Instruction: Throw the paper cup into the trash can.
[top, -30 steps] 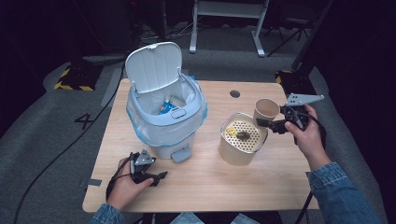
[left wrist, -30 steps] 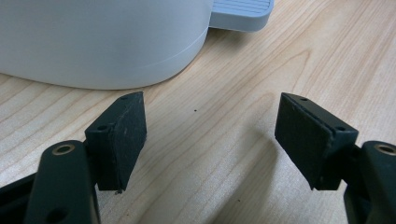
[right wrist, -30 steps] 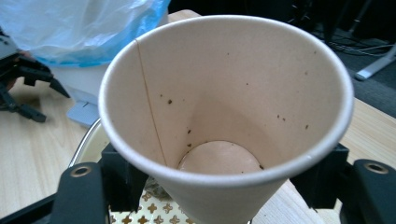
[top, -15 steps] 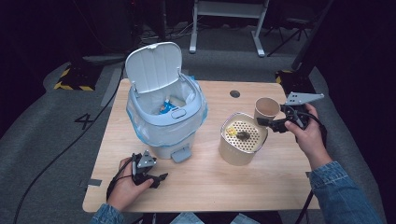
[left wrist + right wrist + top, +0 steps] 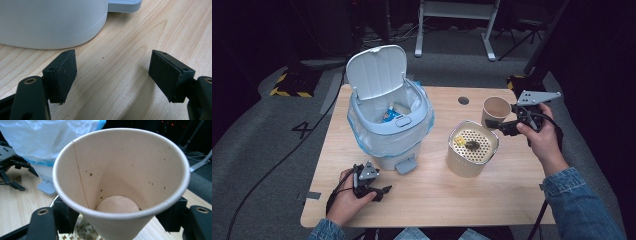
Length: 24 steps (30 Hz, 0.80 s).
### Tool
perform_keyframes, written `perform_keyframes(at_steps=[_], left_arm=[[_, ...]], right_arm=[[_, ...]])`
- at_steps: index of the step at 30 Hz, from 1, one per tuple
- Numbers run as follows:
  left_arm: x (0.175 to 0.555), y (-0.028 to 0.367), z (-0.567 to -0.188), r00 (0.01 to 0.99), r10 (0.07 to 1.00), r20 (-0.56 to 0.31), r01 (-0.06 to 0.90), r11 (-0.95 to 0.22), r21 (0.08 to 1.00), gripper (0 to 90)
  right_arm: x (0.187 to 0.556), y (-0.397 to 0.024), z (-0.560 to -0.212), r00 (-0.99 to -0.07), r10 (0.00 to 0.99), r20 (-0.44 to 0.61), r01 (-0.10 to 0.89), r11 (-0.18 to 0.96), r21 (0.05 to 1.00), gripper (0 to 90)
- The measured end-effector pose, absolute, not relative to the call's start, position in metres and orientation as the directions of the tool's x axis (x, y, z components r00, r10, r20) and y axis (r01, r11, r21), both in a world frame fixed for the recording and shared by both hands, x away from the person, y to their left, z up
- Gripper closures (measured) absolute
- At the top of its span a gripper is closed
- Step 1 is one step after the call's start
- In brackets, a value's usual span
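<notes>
A tan paper cup (image 5: 495,110) hangs upright just above the table's right side, with my right gripper (image 5: 500,125) shut on its lower wall. In the right gripper view the cup (image 5: 120,182) is empty apart from dark specks, and my right gripper (image 5: 117,220) has a jaw on either side of it. Just left of it stands a beige canister (image 5: 472,152) with a perforated strainer top and a bit of residue on it. My left gripper (image 5: 381,192) rests open on the wood near the front edge, nothing between its jaws (image 5: 112,75).
A pale blue pedal bin (image 5: 389,135) with its lid (image 5: 377,70) up and a plastic liner stands left of centre, some rubbish inside. Its white base (image 5: 50,22) and pedal (image 5: 125,5) lie just beyond my left gripper. The wooden table (image 5: 437,195) has a cable hole (image 5: 463,100).
My right hand has lifted the paper cup a little. The left hand and its gripper have stayed put.
</notes>
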<state>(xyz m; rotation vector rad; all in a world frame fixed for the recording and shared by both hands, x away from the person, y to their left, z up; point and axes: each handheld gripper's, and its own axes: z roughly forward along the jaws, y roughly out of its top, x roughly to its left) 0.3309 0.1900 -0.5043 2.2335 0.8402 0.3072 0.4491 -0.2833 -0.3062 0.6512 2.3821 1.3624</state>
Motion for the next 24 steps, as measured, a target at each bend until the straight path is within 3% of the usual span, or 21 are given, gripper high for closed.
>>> perform_keyframes(at_steps=[24], left_arm=[[0.334, 0.191, -0.504, 0.778, 0.627, -0.021, 0.459, -0.546, 0.701, 23.2]], right_arm=[[0.479, -0.185, -0.243, -0.899, 0.434, -0.057, 0.156, 0.44, 0.884, 29.9]])
